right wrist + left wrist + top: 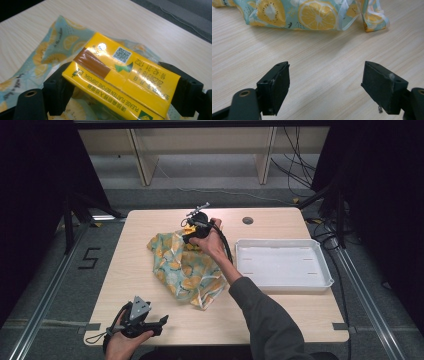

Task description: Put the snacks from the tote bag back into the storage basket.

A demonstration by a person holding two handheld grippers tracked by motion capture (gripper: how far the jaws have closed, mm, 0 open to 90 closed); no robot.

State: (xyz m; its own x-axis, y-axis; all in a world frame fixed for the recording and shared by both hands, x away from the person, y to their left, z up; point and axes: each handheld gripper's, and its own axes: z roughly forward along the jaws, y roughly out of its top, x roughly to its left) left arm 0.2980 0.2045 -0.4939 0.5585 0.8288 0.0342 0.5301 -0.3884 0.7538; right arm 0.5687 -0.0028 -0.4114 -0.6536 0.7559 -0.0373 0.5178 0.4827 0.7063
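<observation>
- Left gripper (pixel 159 324) rests at the table's (pixel 280 320) near edge, jaws wide apart, holding nothing.
- Right gripper (pixel 120 85) clamps a yellow drink carton (pixel 120 75) across its sides, above the fruit-print cloth bag (pixel 187 267).
- The carton looks light, glossy and crushable, so a gentle hold on the flat sides suits it; the bag is limp.

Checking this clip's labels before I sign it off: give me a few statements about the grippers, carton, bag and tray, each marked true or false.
1. The right gripper is shut on a yellow carton. True.
2. The left gripper holds the bag. False: its jaws are open, with bare table between them.
3. The tray is empty. True.
4. The carton lies in the tray. False: it is held over the bag.
5. The bag has a citrus print. True.
</observation>
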